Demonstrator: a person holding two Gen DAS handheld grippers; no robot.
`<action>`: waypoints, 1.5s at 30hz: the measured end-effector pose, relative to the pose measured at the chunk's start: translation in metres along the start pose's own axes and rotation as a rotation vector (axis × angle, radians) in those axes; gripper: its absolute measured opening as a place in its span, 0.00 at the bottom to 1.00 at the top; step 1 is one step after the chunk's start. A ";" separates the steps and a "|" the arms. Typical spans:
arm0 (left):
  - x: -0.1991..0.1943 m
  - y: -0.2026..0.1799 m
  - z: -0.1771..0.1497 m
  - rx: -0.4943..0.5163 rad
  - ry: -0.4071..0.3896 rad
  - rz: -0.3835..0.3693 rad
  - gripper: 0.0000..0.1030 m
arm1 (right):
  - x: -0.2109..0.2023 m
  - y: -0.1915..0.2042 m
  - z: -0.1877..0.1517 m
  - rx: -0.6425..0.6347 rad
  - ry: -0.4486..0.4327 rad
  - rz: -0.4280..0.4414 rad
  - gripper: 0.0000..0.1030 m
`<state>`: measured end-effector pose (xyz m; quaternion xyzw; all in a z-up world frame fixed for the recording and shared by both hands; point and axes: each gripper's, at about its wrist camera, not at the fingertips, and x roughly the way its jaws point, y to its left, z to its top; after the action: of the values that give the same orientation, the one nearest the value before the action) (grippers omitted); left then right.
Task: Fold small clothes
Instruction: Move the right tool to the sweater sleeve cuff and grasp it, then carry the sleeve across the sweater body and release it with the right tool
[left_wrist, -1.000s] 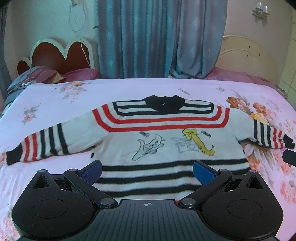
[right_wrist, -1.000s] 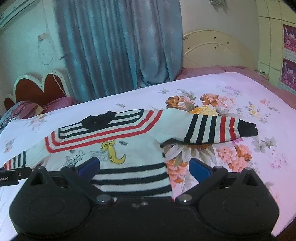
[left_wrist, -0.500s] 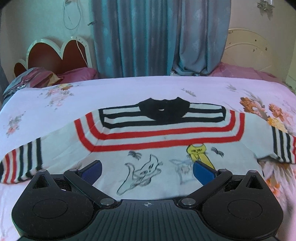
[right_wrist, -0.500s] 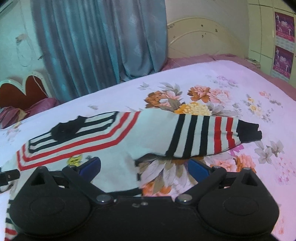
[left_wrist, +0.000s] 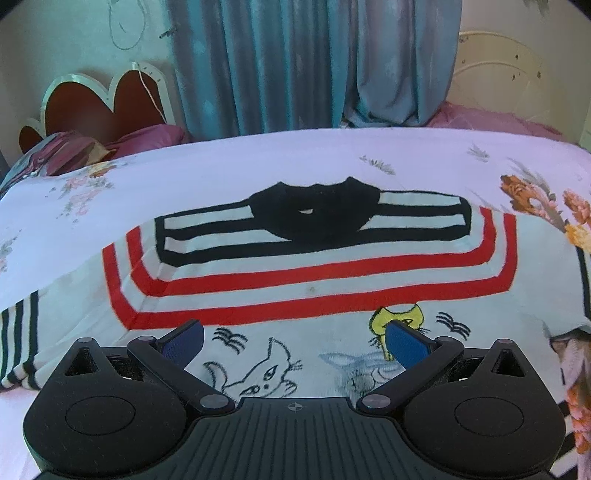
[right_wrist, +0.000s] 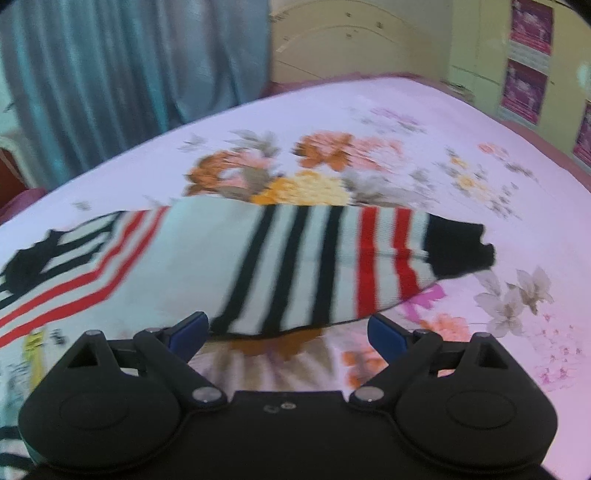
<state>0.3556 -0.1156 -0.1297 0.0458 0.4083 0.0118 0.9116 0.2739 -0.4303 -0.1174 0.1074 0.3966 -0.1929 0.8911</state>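
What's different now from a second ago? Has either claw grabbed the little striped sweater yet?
Not yet. Both claws have moved forward over the bed: the left gripper went from the sweater hem up to the cartoon cats, and the right gripper swung toward the striped sleeve. Both remain open, holding nothing. The sweater stays spread flat, unfolded.

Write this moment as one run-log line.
left gripper: open, over sweater | right gripper: open, at sleeve | sweater flat, unfolded
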 end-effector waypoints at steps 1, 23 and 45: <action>0.005 -0.002 0.001 0.003 0.006 0.004 1.00 | 0.006 -0.006 0.001 0.009 0.008 -0.014 0.88; 0.046 -0.011 0.007 0.038 0.059 0.041 1.00 | 0.078 -0.070 0.031 0.211 0.008 -0.138 0.60; 0.022 0.044 0.008 0.027 0.007 0.070 1.00 | 0.024 0.045 0.058 -0.072 -0.169 0.066 0.12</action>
<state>0.3773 -0.0707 -0.1365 0.0722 0.4096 0.0383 0.9086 0.3465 -0.4158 -0.0955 0.0715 0.3230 -0.1574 0.9305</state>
